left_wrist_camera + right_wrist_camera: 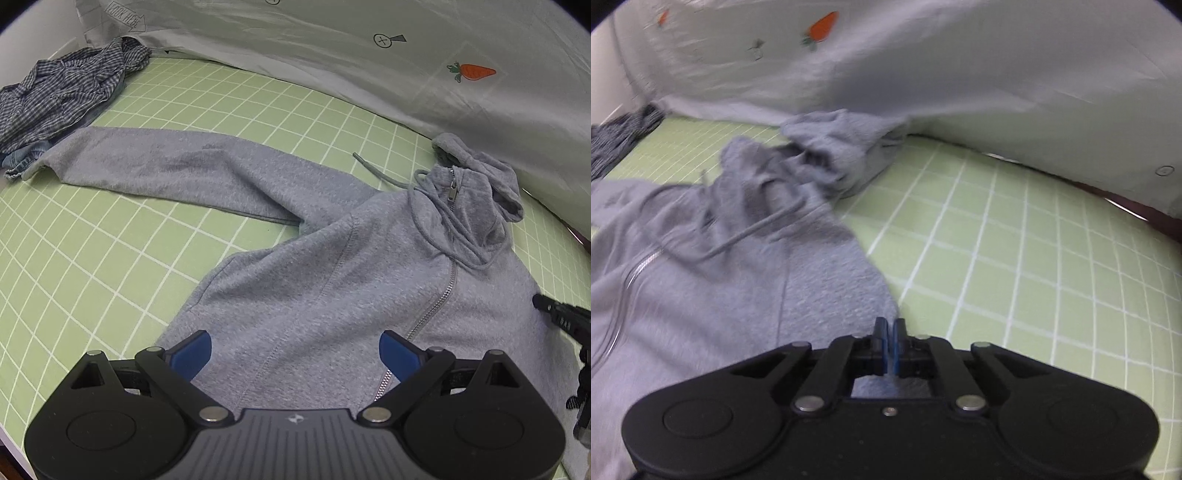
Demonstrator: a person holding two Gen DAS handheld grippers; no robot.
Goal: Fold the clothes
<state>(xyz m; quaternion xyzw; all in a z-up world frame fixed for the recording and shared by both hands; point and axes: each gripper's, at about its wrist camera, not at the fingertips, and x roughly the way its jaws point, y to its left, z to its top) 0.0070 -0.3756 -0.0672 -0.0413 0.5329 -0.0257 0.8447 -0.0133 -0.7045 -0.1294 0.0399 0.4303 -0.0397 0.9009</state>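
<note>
The left tongs [295, 350] hang with their blue tips wide apart, holding nothing, just above the bottom part of the gray hoodie [332, 288]. The right tongs [889, 332] have their blue tips pressed together right at the side edge of the hoodie, but the picture is too blurry to tell if any cloth is pinched between them. The hoodie lies flat on the green checked mat [110, 258], front side up, with its zipper [436, 306] running away from the left tongs. A bit farther out, one sleeve [166, 162] stretches far off to the left of the left tongs. The hood [476, 177] is bunched up ahead, with its strings lying loose. The other sleeve [842, 147] sits crumpled past the right tongs, near the hood. Farthest away are a checked shirt [62, 92] in a heap and a pale sheet with carrots [369, 74]. If the right tongs have missed the edge and pull, the cloth could stay behind. The crumpled sleeve could also end up as a lump inside the fold.
</note>
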